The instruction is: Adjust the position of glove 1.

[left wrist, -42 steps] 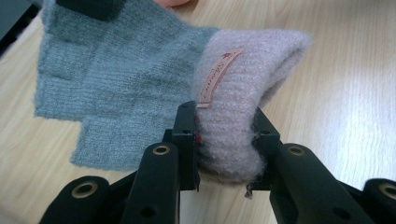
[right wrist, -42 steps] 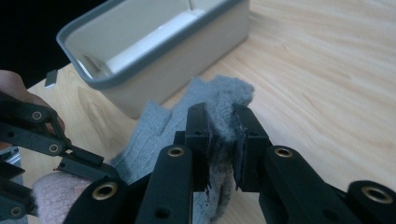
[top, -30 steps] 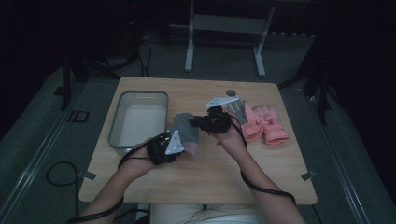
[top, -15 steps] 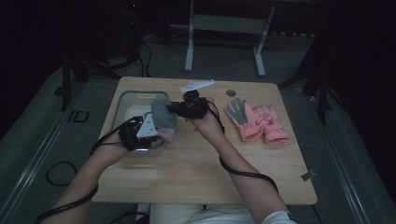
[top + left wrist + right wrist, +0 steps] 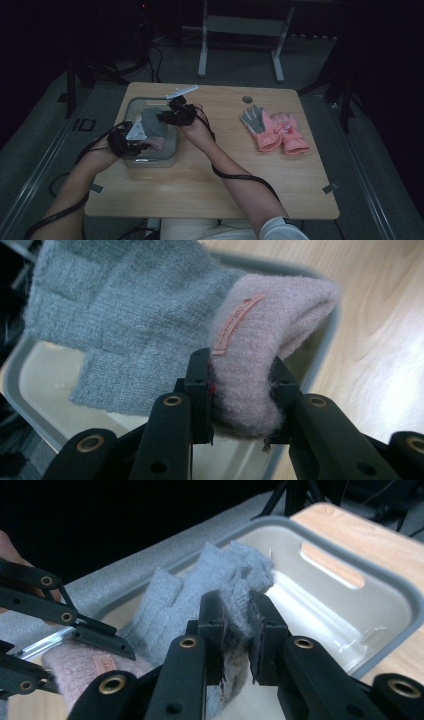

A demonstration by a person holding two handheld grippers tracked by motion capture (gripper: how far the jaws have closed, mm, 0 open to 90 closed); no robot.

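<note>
A knitted glove, grey (image 5: 151, 123) with a pink cuff (image 5: 280, 310), hangs stretched between my two grippers above the grey tray (image 5: 150, 161) at the table's left. My left gripper (image 5: 146, 145) is shut on the pink cuff; the left gripper view shows its jaws (image 5: 239, 375) squeezing the wool beside a small label. My right gripper (image 5: 162, 118) is shut on the grey finger end, with the knit pinched between its pads (image 5: 235, 615). In the right gripper view the tray's pale floor (image 5: 320, 605) lies right under the glove (image 5: 200, 580), and the left gripper (image 5: 75, 625) shows at the left.
A pair of pink gloves with a grey palm (image 5: 275, 131) lies on the wooden table (image 5: 215, 190) at the right. A round hole (image 5: 247, 99) sits near the table's far edge. A metal stand (image 5: 240, 25) is behind the table. Cables trail from both grippers.
Both hands have carried the glove leftward from the middle of the table to above the tray. The pink gloves at the right have not moved.
</note>
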